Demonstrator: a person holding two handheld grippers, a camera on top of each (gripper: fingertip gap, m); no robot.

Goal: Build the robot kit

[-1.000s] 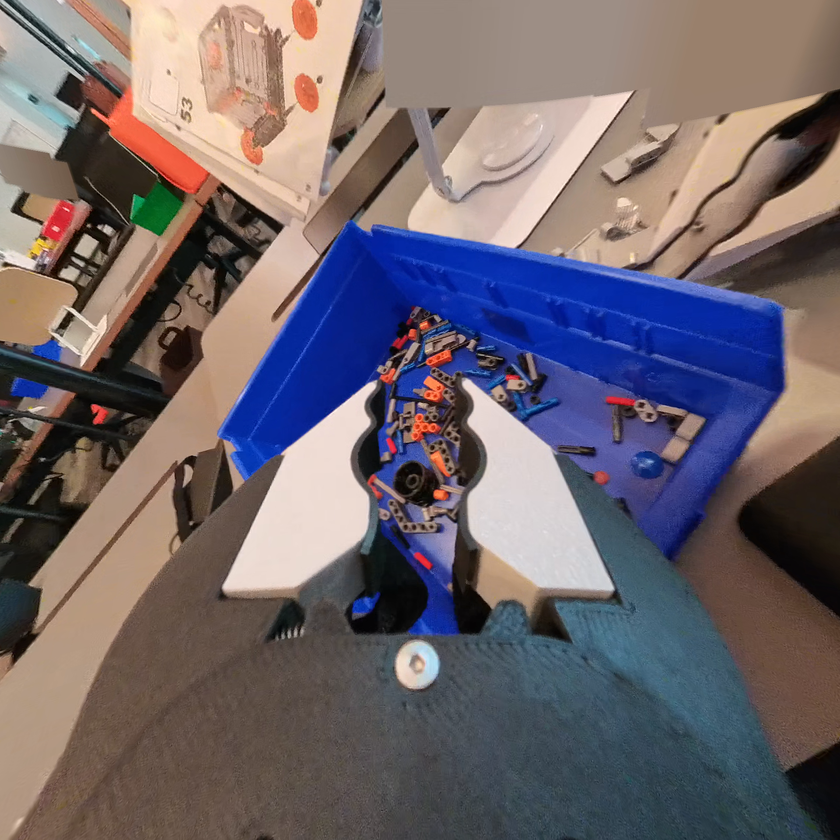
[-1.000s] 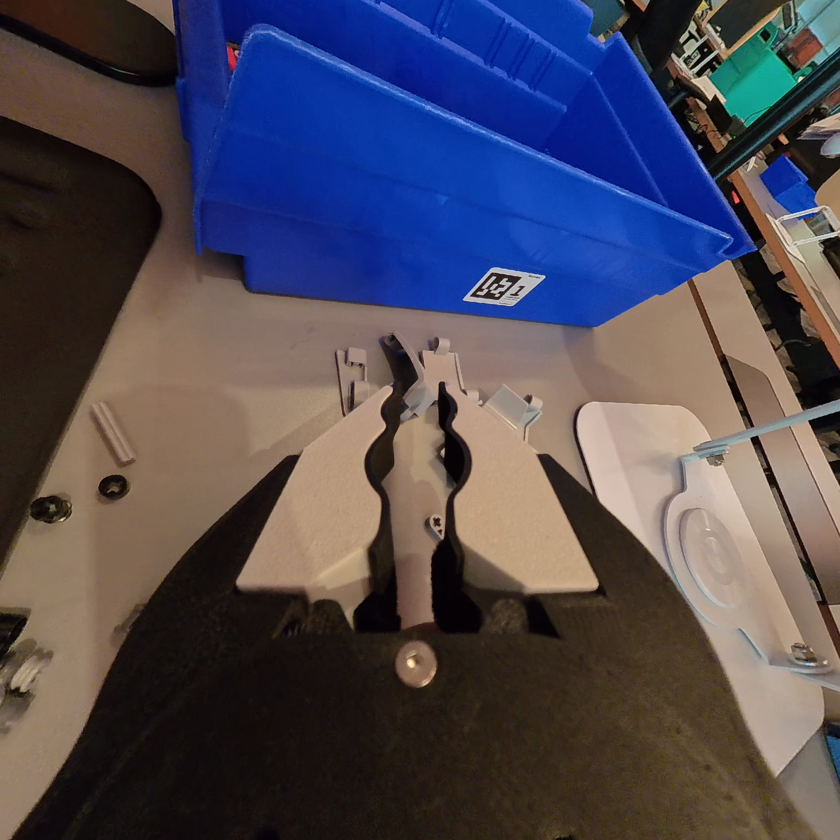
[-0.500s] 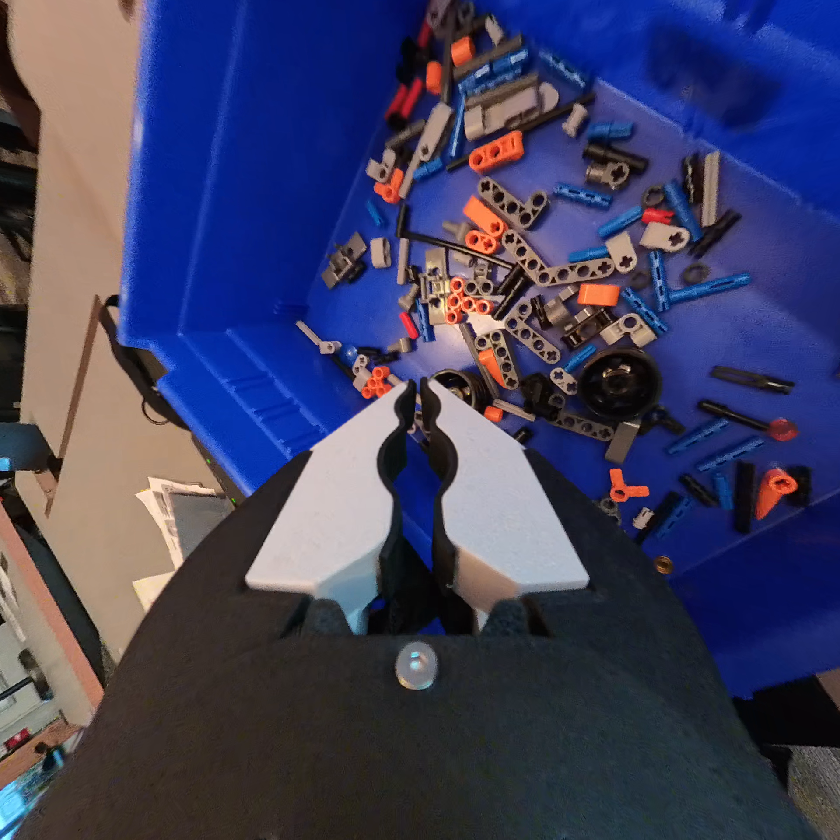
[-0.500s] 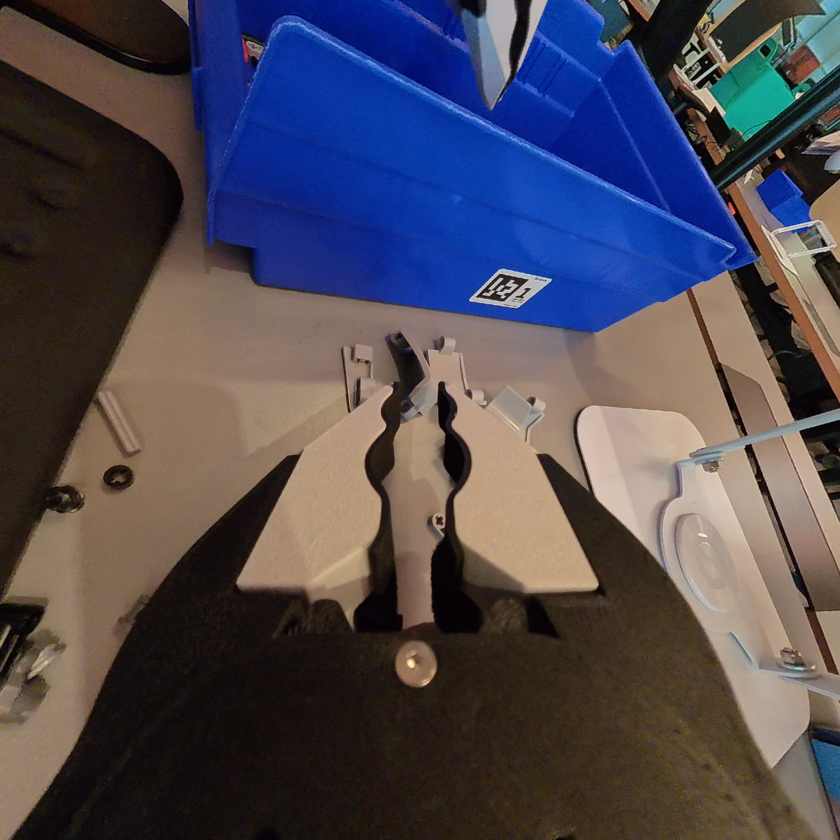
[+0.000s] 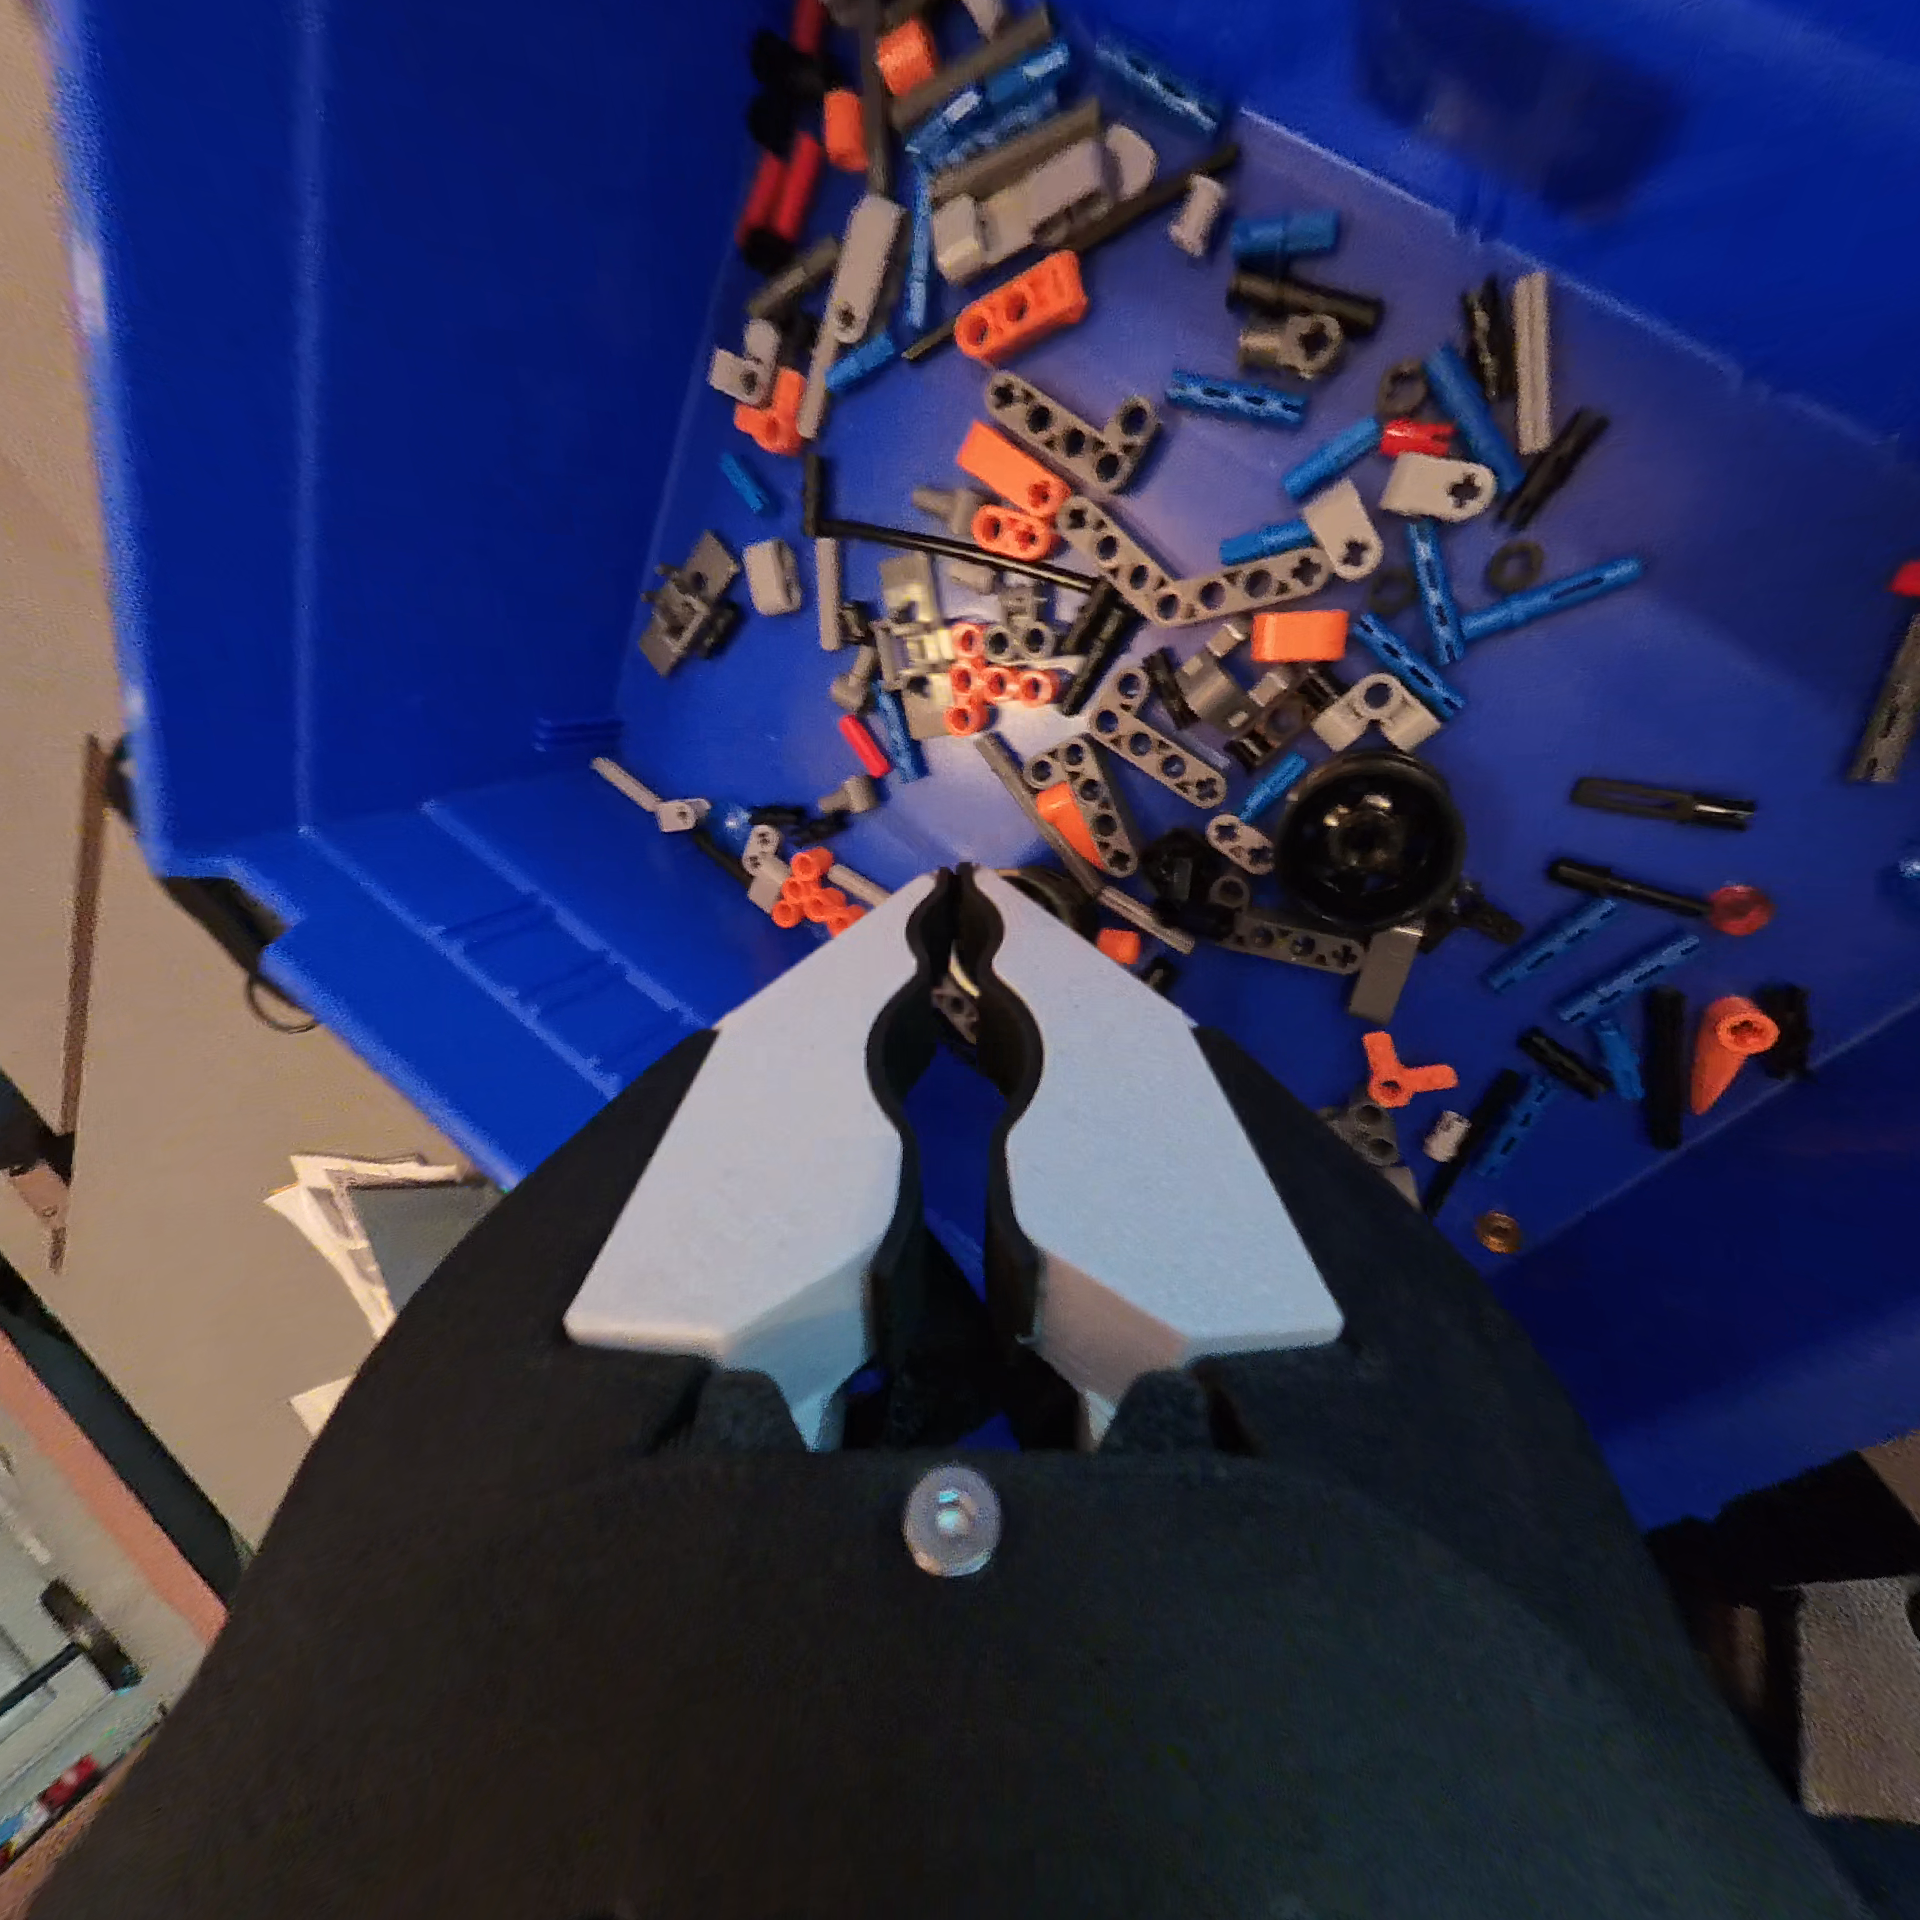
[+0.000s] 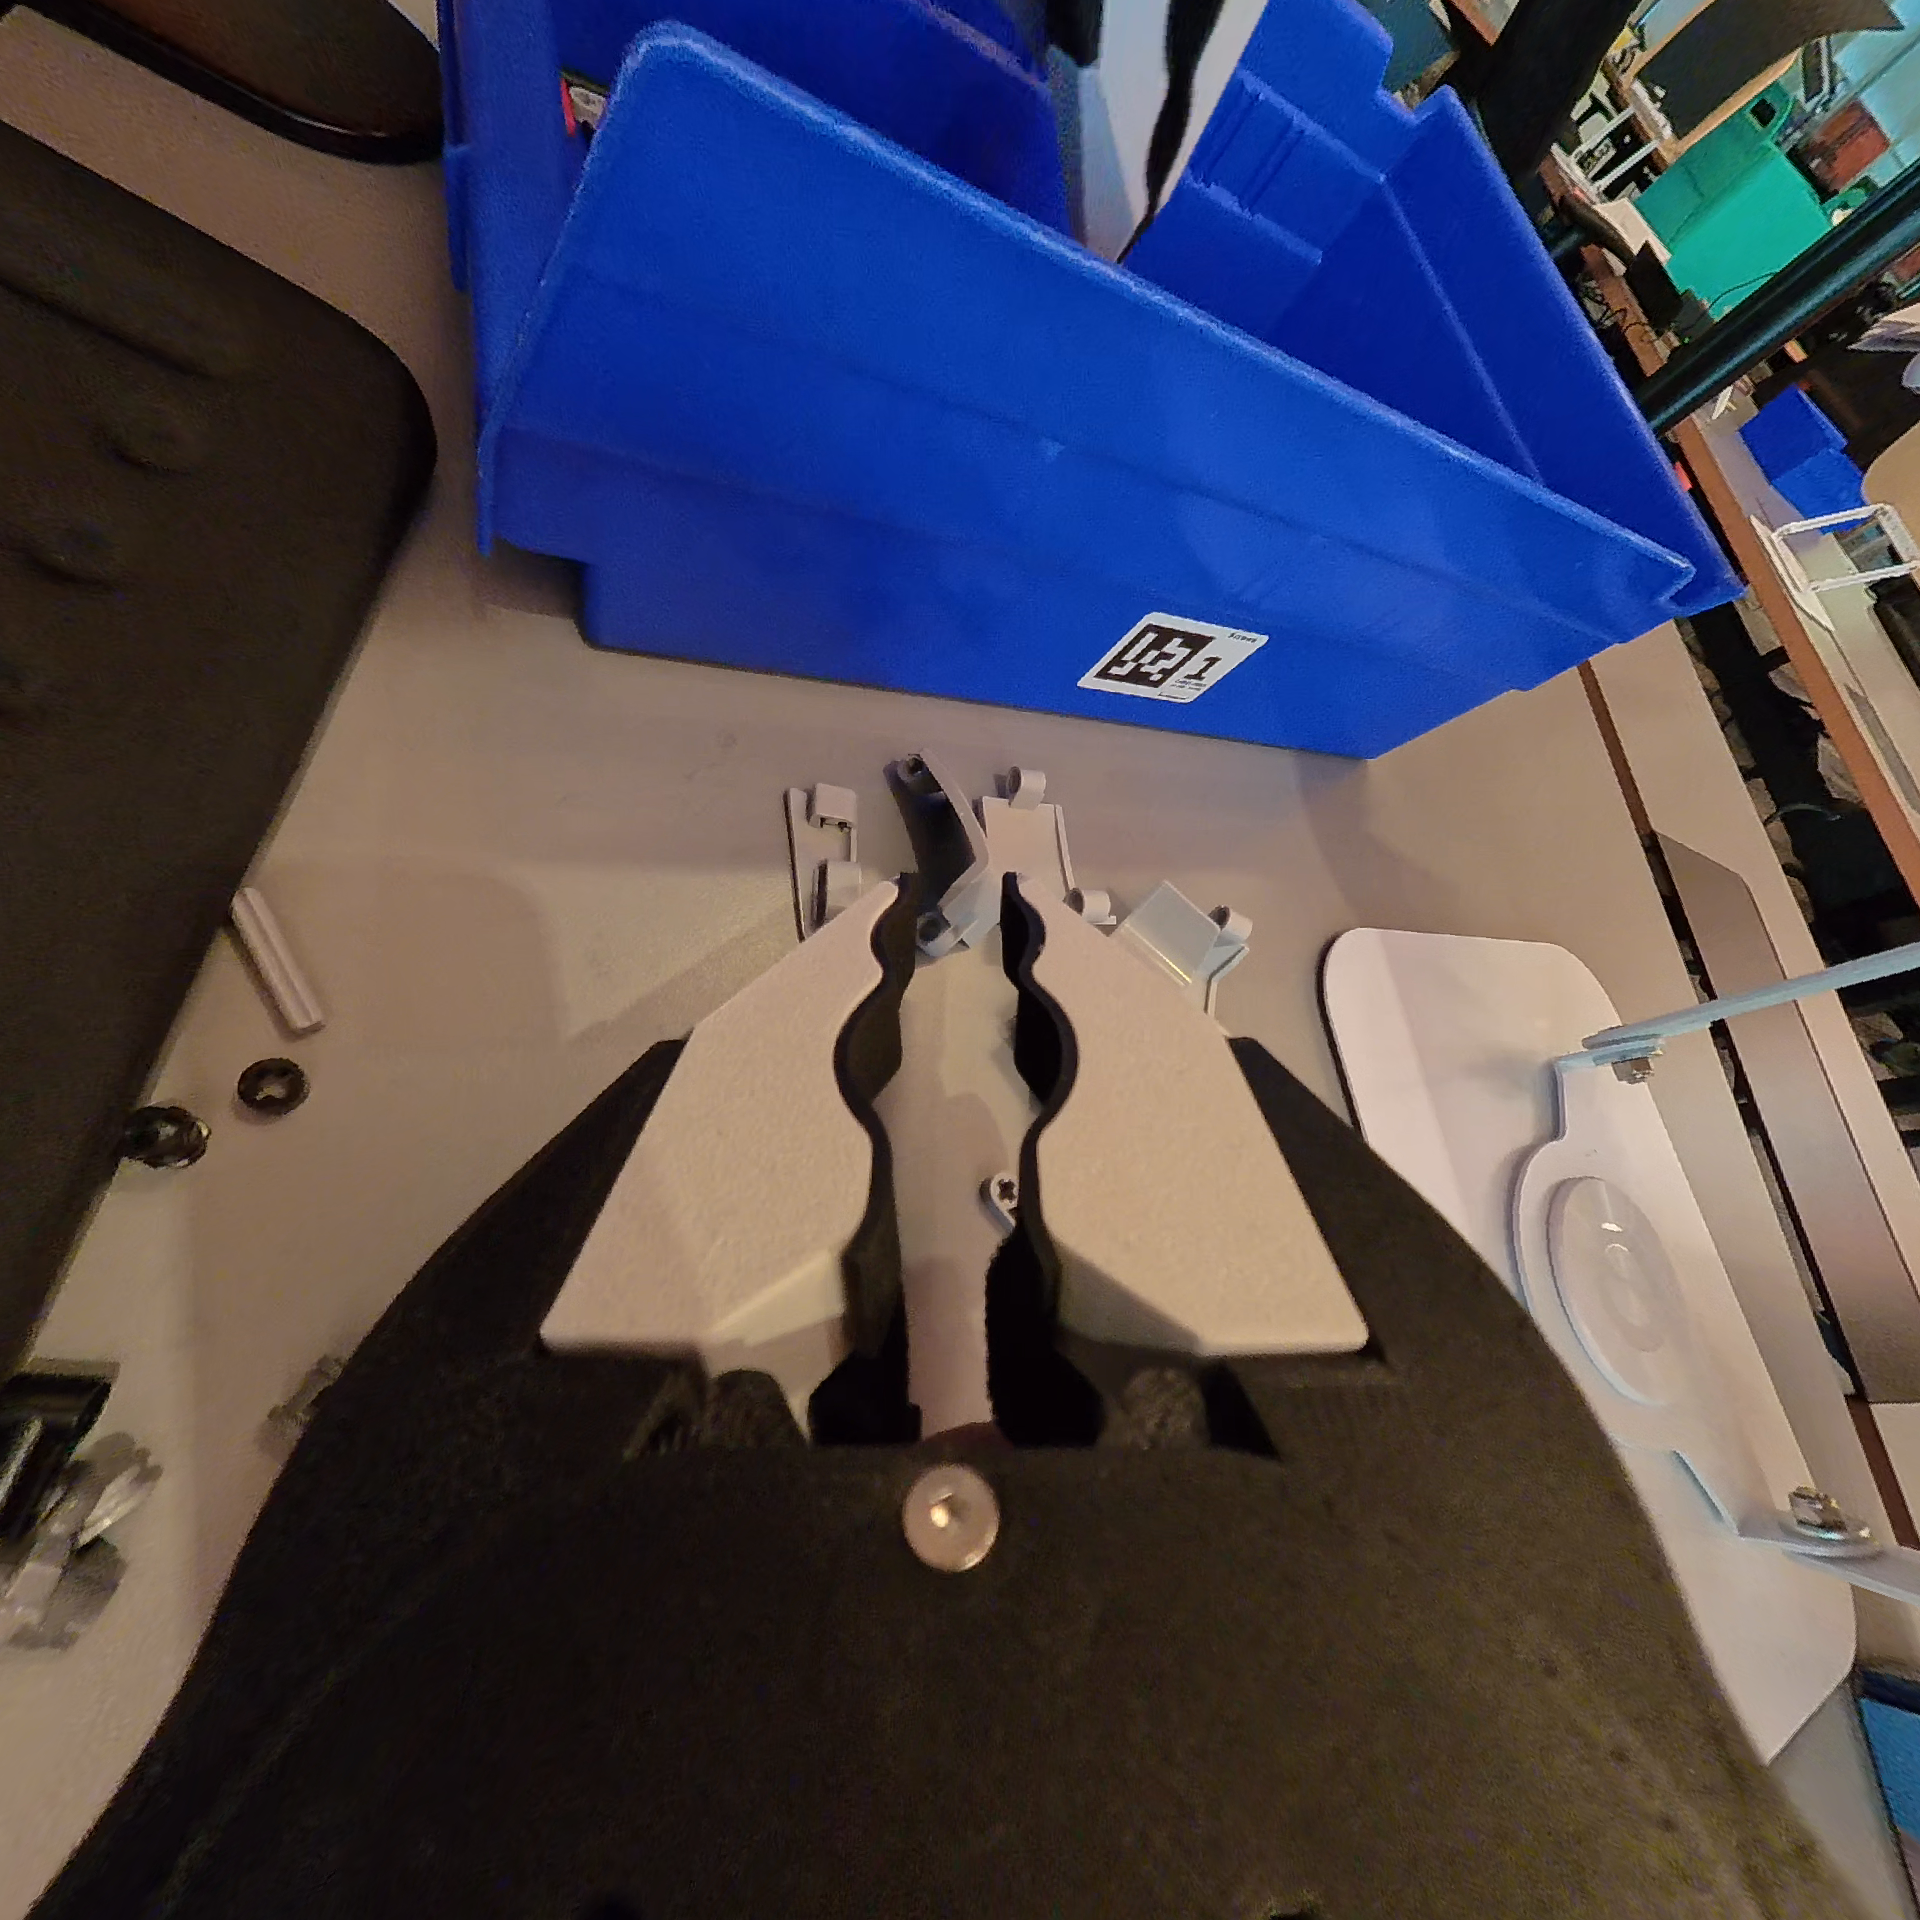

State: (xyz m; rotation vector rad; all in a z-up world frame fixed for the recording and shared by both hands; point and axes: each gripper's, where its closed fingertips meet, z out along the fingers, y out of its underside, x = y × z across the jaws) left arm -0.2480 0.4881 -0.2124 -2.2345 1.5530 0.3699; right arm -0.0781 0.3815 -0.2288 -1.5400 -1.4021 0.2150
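Over the blue bin (image 5: 416, 416) of toy parts (image 5: 1143, 623), my left claw (image 5: 958, 883) is pinched closed, empty as far as I see. My right claw (image 6: 956, 904) grips a grey part (image 6: 951, 925) above the counter (image 6: 582, 831).

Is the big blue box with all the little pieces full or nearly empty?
Nearly empty: the blue plastic bin holds one scattered layer of small plastic building pieces, with bare blue floor showing between them.

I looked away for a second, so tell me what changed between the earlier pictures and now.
The left gripper dropped from above the blue bin down among its loose building pieces, and its fingers closed until the tips nearly meet; whether they pinch a piece cannot be told. The right gripper stayed clamped on the grey part, shifting only slightly over the table.
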